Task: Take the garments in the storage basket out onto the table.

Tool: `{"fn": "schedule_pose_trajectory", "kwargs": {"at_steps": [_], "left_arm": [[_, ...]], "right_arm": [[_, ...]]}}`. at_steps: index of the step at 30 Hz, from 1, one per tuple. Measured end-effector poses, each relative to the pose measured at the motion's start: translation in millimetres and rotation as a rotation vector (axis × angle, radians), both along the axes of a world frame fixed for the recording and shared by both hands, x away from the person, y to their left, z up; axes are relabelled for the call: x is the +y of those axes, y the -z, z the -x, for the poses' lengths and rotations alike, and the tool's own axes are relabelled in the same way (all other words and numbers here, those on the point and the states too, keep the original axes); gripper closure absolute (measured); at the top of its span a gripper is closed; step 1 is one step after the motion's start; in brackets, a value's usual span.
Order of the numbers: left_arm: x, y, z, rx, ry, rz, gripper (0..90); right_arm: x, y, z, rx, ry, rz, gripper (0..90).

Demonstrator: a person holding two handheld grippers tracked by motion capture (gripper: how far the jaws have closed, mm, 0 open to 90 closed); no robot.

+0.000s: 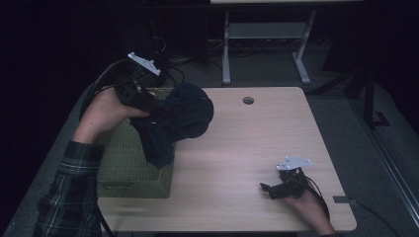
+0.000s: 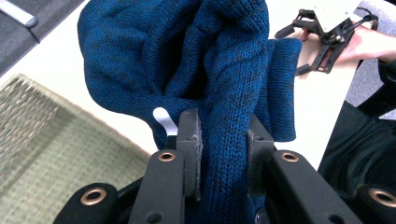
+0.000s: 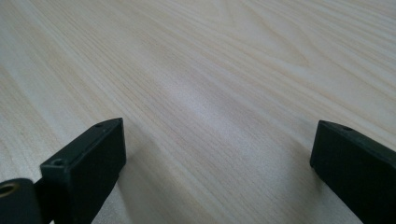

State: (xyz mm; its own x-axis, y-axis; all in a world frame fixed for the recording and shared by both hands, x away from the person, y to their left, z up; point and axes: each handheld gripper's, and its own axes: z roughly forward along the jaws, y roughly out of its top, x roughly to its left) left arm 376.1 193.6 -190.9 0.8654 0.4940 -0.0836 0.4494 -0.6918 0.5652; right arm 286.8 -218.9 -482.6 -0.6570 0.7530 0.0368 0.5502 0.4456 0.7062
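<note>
A dark blue knitted garment (image 1: 184, 118) hangs in the air above the table's left part, over the edge of a green woven basket (image 1: 129, 168). My left gripper (image 1: 157, 106) is shut on it. In the left gripper view a thick fold of the blue knit (image 2: 196, 70) is pinched between the two pads (image 2: 189, 140), and the rest bunches up ahead. My right gripper (image 1: 267, 189) rests low on the wooden table (image 1: 267, 133) at the front right, held by a hand. Its jaws stand wide apart over bare wood (image 3: 219, 107) with nothing between them.
The green basket stands at the table's left front, partly over the edge. A round cable hole (image 1: 248, 100) sits near the far edge. Behind the table stands a white metal frame (image 1: 267, 34) on dark floor. A plaid sleeve (image 1: 74, 192) enters from the lower left.
</note>
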Motion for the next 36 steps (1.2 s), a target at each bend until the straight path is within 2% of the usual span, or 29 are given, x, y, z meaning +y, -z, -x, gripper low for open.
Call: {"fn": "schedule_pose_trajectory", "kwargs": {"at_steps": [10, 15, 23, 31, 36], "left_arm": [[-41.3, 8.1, -5.1, 0.006, 0.056, -0.013, 73.4], [-60.3, 13.3, -5.4, 0.000, 0.059, -0.009, 73.6], [-89.3, 22.6, -7.2, 0.001, 0.083, -0.012, 73.8], [-116.1, 26.3, -8.6, 0.001, 0.121, -0.001, 74.3], [-132.2, 36.5, -10.7, 0.009, 0.134, 0.014, 74.4]], "right_arm": [[0.2, -0.1, 0.2, 0.002, 0.002, -0.002, 3.2], [1.0, -0.4, 2.0, -0.013, 0.007, 0.005, 3.2], [0.2, -0.2, 0.7, -0.002, 0.006, 0.000, 3.3], [0.1, -0.1, 0.6, -0.002, 0.005, 0.000, 3.3], [0.1, -0.2, 0.6, -0.002, 0.004, -0.001, 3.3]]}}
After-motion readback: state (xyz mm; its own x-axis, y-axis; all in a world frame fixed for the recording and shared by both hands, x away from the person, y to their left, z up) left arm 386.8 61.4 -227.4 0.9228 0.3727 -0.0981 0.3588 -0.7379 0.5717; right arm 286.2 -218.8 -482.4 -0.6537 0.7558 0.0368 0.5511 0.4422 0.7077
